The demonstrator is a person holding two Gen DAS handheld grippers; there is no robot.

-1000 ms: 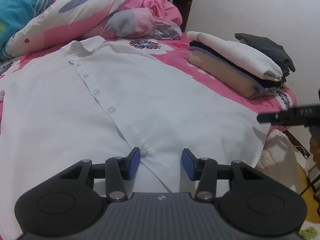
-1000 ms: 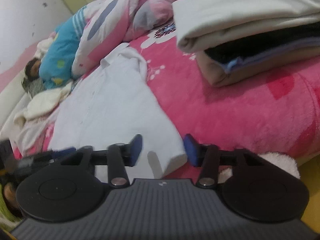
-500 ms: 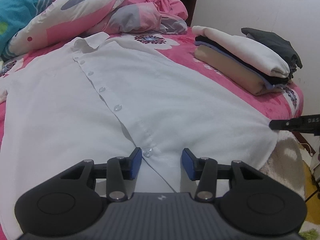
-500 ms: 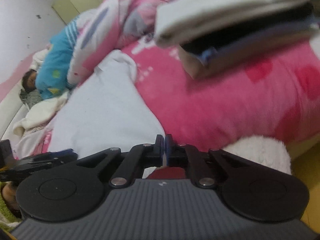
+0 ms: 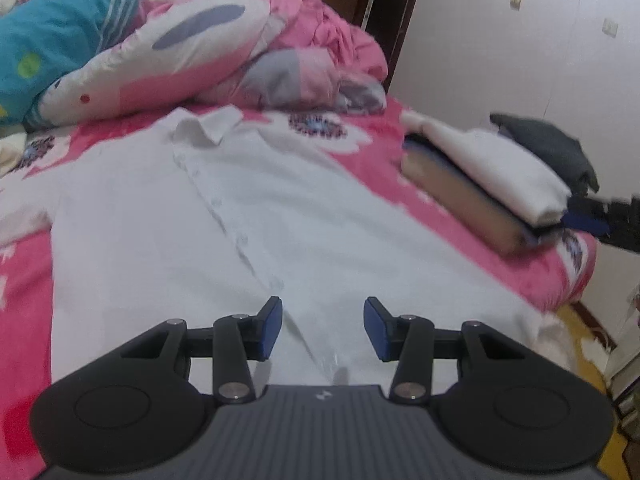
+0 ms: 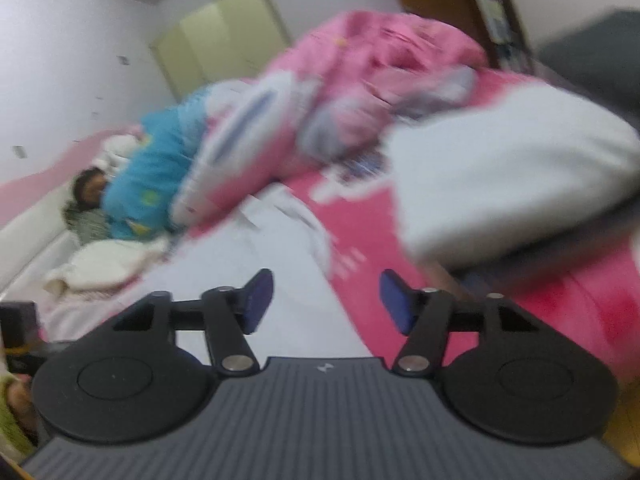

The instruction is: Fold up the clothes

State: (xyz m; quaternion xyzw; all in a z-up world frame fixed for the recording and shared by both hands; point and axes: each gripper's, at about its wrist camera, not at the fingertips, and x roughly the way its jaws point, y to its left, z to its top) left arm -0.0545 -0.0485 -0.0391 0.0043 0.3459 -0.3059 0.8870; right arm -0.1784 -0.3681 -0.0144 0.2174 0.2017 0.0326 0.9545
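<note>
A white button-up shirt (image 5: 248,216) lies flat, front up, on the pink bed (image 5: 372,168), collar at the far end. My left gripper (image 5: 322,326) hovers over the hem by the button placket, open, with nothing between its blue pads. In the blurred right wrist view my right gripper (image 6: 326,302) is above the shirt (image 6: 248,280) near its right edge. Its jaws are opening and nothing sits between them. The right gripper's fingers (image 5: 584,218) also show at the right edge of the left wrist view, in front of the folded pile.
A stack of folded clothes (image 5: 492,176) sits on the bed's right side, looming large (image 6: 508,184) in the right wrist view. A bunched pink quilt (image 5: 208,60) and teal blanket (image 5: 52,40) fill the far end, where a person (image 6: 90,188) lies. The bed's edge drops at the right to a fluffy rug (image 5: 576,348).
My right gripper closed fully at the shirt's right corner, then sprang apart and rose. The left gripper lifted away from the hem, so more of the bed shows.
</note>
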